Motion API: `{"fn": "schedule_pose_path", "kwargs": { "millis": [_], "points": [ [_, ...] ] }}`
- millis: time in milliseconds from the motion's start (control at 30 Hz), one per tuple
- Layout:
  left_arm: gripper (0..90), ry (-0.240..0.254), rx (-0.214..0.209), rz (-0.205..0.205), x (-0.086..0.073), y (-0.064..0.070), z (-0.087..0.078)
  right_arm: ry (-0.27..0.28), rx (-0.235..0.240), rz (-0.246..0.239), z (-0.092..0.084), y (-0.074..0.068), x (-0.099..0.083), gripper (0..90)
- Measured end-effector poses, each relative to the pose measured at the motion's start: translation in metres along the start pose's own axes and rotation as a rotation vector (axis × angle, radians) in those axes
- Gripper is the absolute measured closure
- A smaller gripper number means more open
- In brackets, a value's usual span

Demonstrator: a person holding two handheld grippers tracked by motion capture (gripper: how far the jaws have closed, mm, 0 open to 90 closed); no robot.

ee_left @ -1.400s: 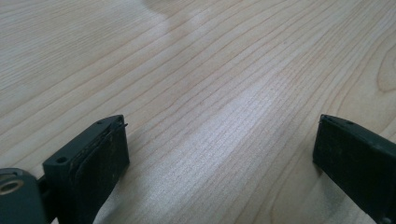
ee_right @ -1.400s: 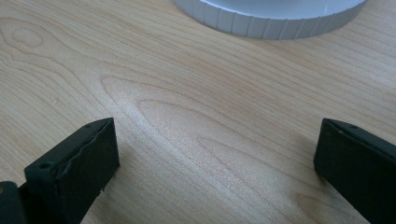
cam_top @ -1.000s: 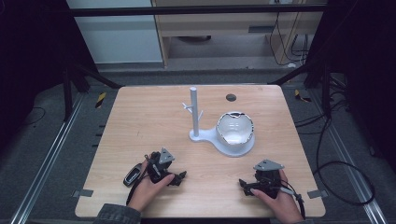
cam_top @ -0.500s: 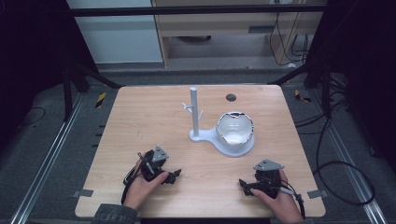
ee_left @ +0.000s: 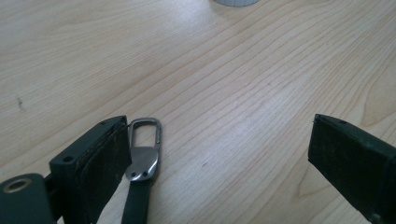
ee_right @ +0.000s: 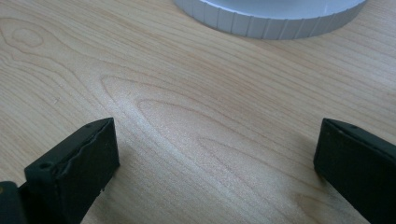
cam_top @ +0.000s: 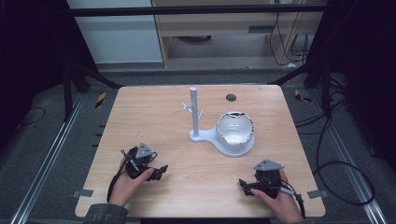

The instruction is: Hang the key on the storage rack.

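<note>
Now the table (cam_top: pixel 140 121) carries a white stand (cam_top: pixel 219 135) at its middle, well apart from both hands. Since a second ago the left gripper (cam_top: pixel 159 171) has drawn back toward the near edge — jaws wide apart, a key clip (ee_left: pixel 142 154) just beside one, seemingly untouched. The right gripper (cam_top: pixel 243 185) rests open, empty.

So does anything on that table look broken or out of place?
The white bowl on the stand's base has a jagged, uneven rim, as if chipped. A strap with a metal clip lies beside the open left gripper.
</note>
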State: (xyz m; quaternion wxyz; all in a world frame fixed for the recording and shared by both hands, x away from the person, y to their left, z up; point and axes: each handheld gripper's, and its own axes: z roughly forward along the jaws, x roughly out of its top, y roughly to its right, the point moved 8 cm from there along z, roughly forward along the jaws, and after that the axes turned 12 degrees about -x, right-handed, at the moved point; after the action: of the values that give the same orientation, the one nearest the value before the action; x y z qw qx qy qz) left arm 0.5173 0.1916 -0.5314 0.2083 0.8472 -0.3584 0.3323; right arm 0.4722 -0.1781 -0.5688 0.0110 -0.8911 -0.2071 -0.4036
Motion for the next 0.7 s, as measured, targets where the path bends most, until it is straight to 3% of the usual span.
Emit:
{"fn": "schedule_pose_path", "kwargs": {
  "millis": [100,167,200,267,333,367,467,567,700],
  "points": [
    [5.4,-0.038,-0.008,-0.015,0.001,-0.001,-0.005,-0.001,-0.002,-0.002,0.0,0.0,0.0,0.4],
    [5.5,-0.109,-0.013,-0.001,0.001,0.001,-0.006,-0.001,-0.002,-0.001,0.0,0.0,0.0,0.4],
    [5.7,-0.179,0.027,0.027,0.001,-0.003,-0.008,0.0,-0.002,-0.002,0.0,0.0,0.0,0.4],
    [5.7,-0.204,0.025,0.031,0.002,-0.004,-0.008,0.0,0.0,-0.001,0.0,0.0,0.0,0.4],
    [5.7,-0.26,-0.005,0.0,0.002,-0.006,-0.008,0.001,0.007,-0.009,0.001,0.0,0.0,0.4],
    [5.7,-0.26,-0.005,0.0,0.002,-0.006,-0.008,0.001,0.007,-0.009,0.001,0.0,0.0,0.4],
    [5.8,-0.325,-0.02,-0.015,0.003,-0.01,-0.01,-0.002,-0.007,0.003,0.005,0.003,0.003,0.3],
    [6.0,-0.341,-0.028,-0.022,0.004,-0.011,-0.011,-0.004,-0.008,0.012,0.006,0.004,0.005,0.3],
    [6.0,-0.404,-0.026,-0.01,0.007,-0.013,-0.012,-0.003,-0.009,0.011,0.007,0.004,0.006,0.4]
  ]
}}
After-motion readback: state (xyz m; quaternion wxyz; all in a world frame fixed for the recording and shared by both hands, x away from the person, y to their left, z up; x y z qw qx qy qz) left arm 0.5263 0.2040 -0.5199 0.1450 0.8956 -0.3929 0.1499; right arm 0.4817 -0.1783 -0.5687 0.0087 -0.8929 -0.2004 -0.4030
